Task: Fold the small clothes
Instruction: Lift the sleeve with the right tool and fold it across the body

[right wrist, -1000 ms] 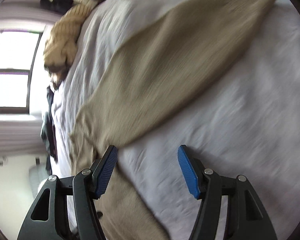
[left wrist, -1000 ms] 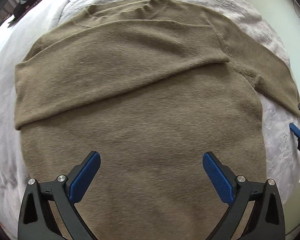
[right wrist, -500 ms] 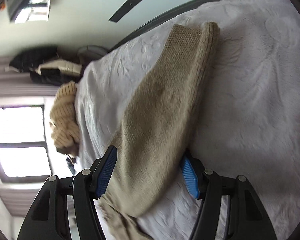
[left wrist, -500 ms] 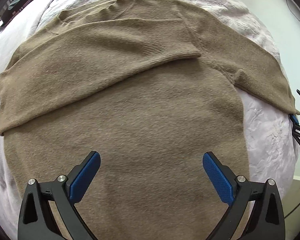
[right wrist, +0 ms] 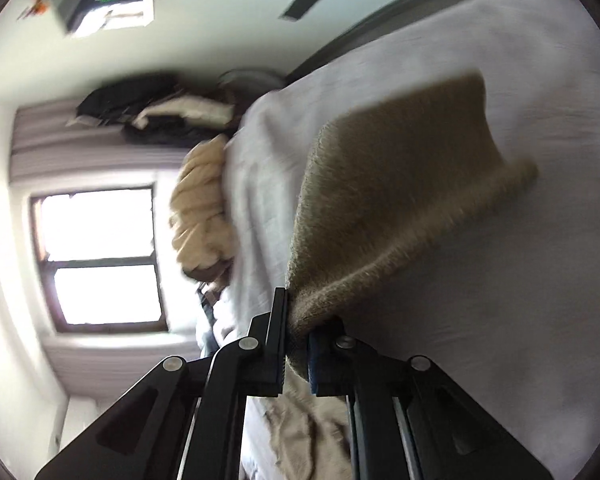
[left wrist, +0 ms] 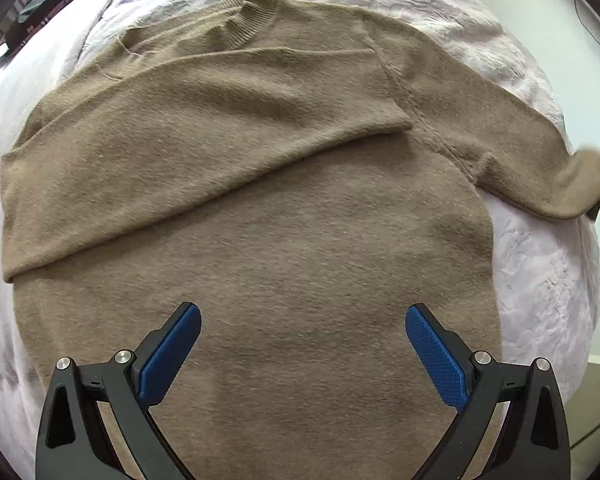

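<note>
1. I'm working in a bedroom at home: a bed (left wrist: pixel 540 280) spread with a pale, crinkled cover
2. A window (right wrist: pixel 100 256) with curtains (right wrist: pixel 100 148) lights the far wall
3. Loose clothes (right wrist: pixel 160 116) are piled past the bed, a cream knit (right wrist: pixel 200 212) among them

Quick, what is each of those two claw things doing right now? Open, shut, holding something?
Left gripper: open, holding nothing, above the brown sweater.
Right gripper: jaws just closed, shut on the sweater's sleeve.
</note>
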